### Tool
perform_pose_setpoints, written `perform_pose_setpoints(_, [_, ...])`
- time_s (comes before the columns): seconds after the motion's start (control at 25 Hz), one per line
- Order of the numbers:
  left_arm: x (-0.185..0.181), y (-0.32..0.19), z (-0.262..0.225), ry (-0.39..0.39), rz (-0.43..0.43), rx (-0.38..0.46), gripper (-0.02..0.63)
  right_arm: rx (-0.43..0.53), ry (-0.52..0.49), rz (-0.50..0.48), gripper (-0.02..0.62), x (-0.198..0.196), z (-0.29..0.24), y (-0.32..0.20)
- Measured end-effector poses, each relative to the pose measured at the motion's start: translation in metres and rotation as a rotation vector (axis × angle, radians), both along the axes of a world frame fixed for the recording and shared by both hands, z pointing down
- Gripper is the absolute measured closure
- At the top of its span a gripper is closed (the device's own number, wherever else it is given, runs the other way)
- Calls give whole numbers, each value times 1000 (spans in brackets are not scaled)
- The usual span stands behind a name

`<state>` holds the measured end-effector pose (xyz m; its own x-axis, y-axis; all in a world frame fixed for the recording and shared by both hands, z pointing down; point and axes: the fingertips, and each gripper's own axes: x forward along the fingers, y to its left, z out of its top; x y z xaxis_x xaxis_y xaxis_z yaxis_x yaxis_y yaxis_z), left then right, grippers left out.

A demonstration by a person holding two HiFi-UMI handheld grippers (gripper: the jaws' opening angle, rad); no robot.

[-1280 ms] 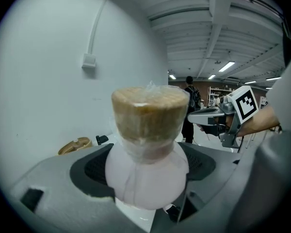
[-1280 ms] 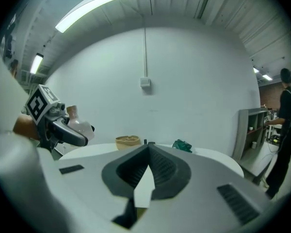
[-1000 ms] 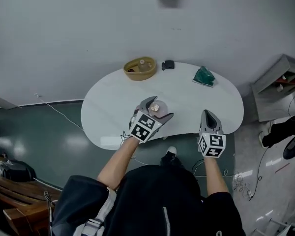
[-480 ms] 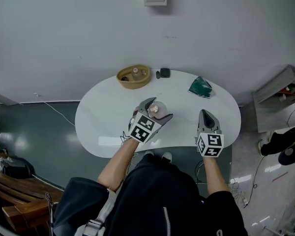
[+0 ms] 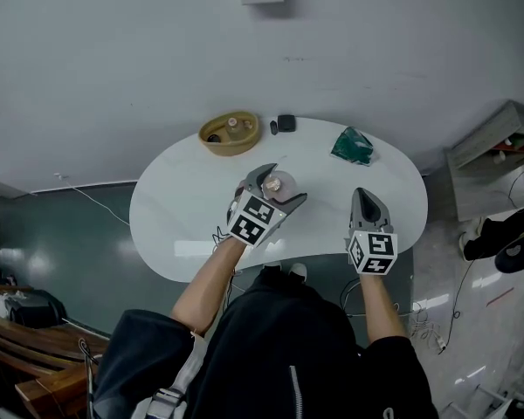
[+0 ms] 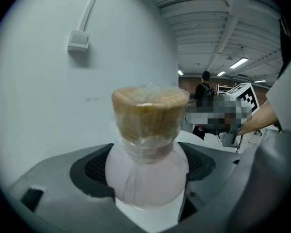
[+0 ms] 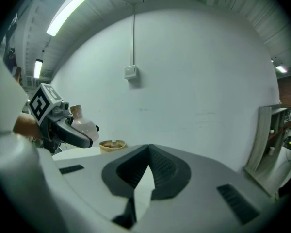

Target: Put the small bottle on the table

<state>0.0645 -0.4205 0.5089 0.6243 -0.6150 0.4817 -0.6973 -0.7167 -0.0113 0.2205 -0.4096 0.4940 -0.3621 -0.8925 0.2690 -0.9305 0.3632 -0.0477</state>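
- a white, kidney-shaped table (image 5: 179,221) stands against a pale grey wall (image 5: 113,51), seen from the head view above the person's arms.
- the left gripper (image 5: 279,186) is held over the middle of the table, its jaws spread wide and clamped on either side of the small bottle's round body.
- the right gripper (image 5: 368,196) hangs over the table's near edge, well apart from the left, jaws pressed together with nothing between them.
- a yellow bowl (image 5: 230,135) sits at the table's far edge with a pale item inside, too small to identify.
- a crumpled green packet (image 5: 352,146) lies at the far right of the table.
- the small bottle (image 6: 148,174), pale pink with a tan stopper under clear film, appears raised above the tabletop in the right gripper view.
- a small black object (image 5: 286,122) rests just beside the bowl.
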Motion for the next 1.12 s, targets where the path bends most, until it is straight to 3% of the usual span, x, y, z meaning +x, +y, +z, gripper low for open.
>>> perform_pose_setpoints(0.56, [7, 14, 75, -22, 37, -114, 195, -136, 5, 4, 594, -2, 64, 14])
perform_pose_setpoints(0.8, [6, 18, 118, -36, 1, -149, 195, -169, -3, -4, 594, -6, 84, 15])
perform_pose_setpoints(1.12, [29, -2, 157, -79, 27, -152, 195, -209, -7, 29, 595, -2, 101, 18])
